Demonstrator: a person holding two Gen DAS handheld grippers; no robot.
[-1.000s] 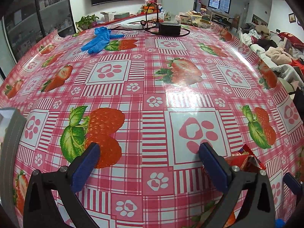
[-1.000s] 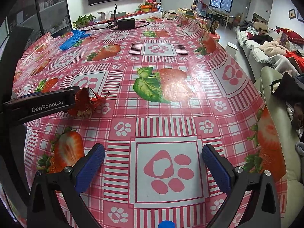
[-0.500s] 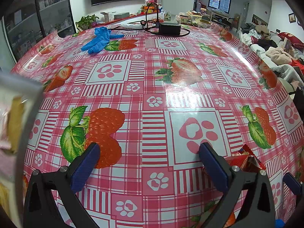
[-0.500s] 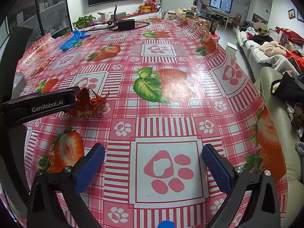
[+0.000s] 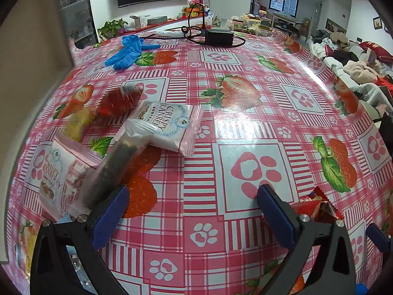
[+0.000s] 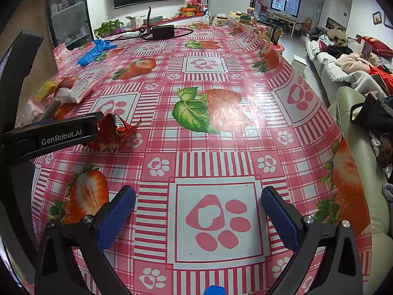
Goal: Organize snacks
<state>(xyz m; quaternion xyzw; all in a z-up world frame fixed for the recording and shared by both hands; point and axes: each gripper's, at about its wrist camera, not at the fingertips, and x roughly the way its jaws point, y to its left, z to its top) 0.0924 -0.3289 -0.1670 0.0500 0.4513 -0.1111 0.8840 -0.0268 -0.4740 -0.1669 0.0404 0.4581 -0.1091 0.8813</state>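
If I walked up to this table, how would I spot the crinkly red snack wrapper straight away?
Start at the strawberry tablecloth, at its near edge where the left claw hovers open. Just right of that claw lies the red wrapper, alone. Unlike the pale pink Crispy Cranberry packets piled further left, it is shiny, crumpled and red.

Both cameras sit low and close over the tablecloth (image 5: 248, 123), each looking forward between its own blue fingers toward the far wall. The left wrist view stands left, the right wrist view farther right near the table edge. They share the blue gloves (image 5: 127, 51) (image 6: 94, 50), the black adapter (image 5: 218, 36) (image 6: 163, 31) and the red wrapper (image 5: 316, 207) (image 6: 113, 132).
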